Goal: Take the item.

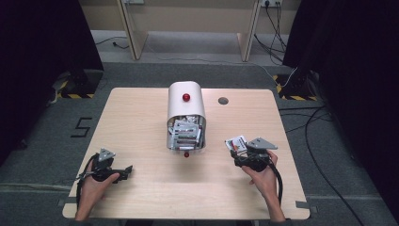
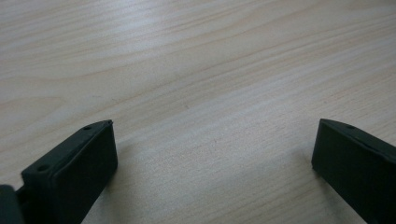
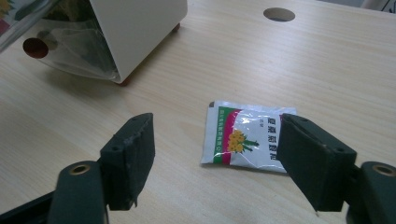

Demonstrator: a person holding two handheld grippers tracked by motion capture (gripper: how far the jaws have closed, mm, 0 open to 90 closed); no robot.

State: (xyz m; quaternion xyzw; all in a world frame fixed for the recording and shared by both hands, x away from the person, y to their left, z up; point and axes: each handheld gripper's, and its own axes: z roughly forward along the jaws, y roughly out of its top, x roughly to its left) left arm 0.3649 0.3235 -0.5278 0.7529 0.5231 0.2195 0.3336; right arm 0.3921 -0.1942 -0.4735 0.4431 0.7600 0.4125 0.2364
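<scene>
A small white sachet (image 3: 243, 136) with green and pink stripes and a yellow flower print lies flat on the wooden table (image 1: 141, 117); from above the sachet (image 1: 236, 143) sits just beyond my right gripper (image 1: 241, 157). That right gripper (image 3: 215, 154) stands open, its jaws wide apart and not touching the sachet. A white rounded container (image 1: 186, 106) with a red knob rests at the table's middle, its clear door (image 1: 186, 134) showing several packets inside. My left gripper (image 1: 126, 170) rests near the front left, and in its own view the left gripper (image 2: 212, 140) is open over bare wood.
A round cable hole (image 1: 223, 100) lies in the tabletop behind and right of the container. Black cables (image 1: 324, 141) run across the floor on the right. Desk legs (image 1: 134, 37) stand beyond the far edge.
</scene>
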